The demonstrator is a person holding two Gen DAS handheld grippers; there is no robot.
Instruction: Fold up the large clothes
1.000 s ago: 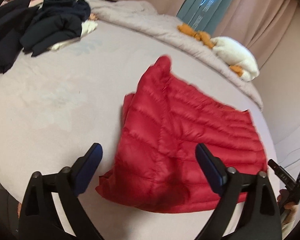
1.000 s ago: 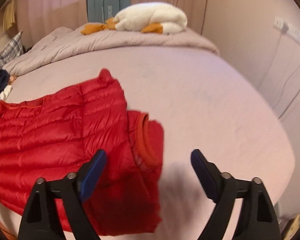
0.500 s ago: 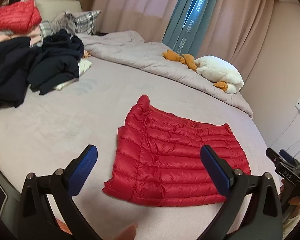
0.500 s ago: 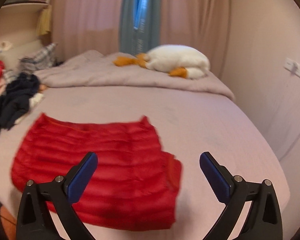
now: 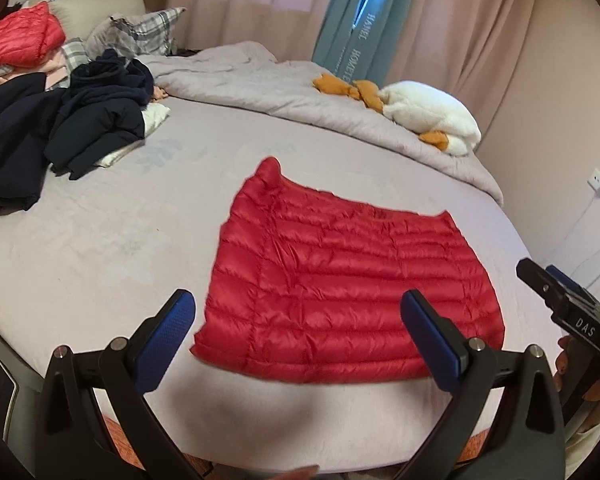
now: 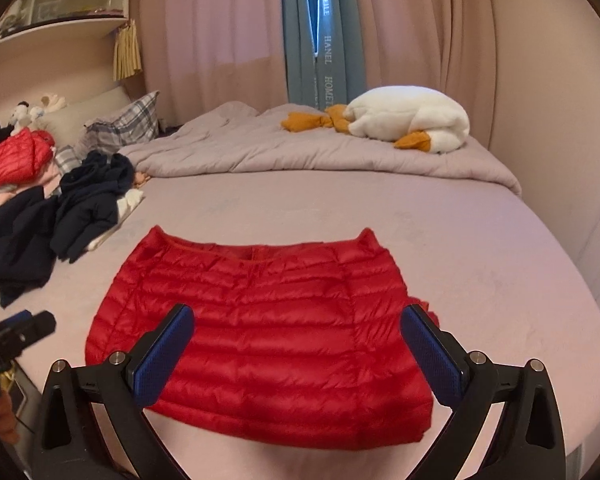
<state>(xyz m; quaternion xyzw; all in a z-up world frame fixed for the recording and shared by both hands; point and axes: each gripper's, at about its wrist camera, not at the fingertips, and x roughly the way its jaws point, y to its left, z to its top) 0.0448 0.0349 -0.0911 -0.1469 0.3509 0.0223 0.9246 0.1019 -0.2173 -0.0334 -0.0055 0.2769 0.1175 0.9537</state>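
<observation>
A red quilted down jacket (image 5: 340, 292) lies folded flat into a rectangle on the pale lilac bed (image 5: 100, 232); in the right wrist view the jacket (image 6: 268, 328) fills the middle foreground. My left gripper (image 5: 300, 332) hovers above the jacket's near edge, jaws wide open and empty. My right gripper (image 6: 296, 344) is likewise held above the jacket, open with nothing between its blue pads (image 6: 164, 352). Each gripper shows at the edge of the other's view: the right gripper (image 5: 560, 304) and the left gripper (image 6: 12, 332).
Dark navy clothes (image 5: 60, 128) are heaped at the left of the bed, with another red jacket (image 5: 16, 40) and plaid pillows (image 5: 148, 28) behind. A grey duvet (image 5: 300, 96) and a white plush goose (image 5: 428, 116) lie at the far side, before curtains.
Both grippers have pulled back and up from the jacket, which now lies let go and flat. The right gripper's view swung left, centring the jacket.
</observation>
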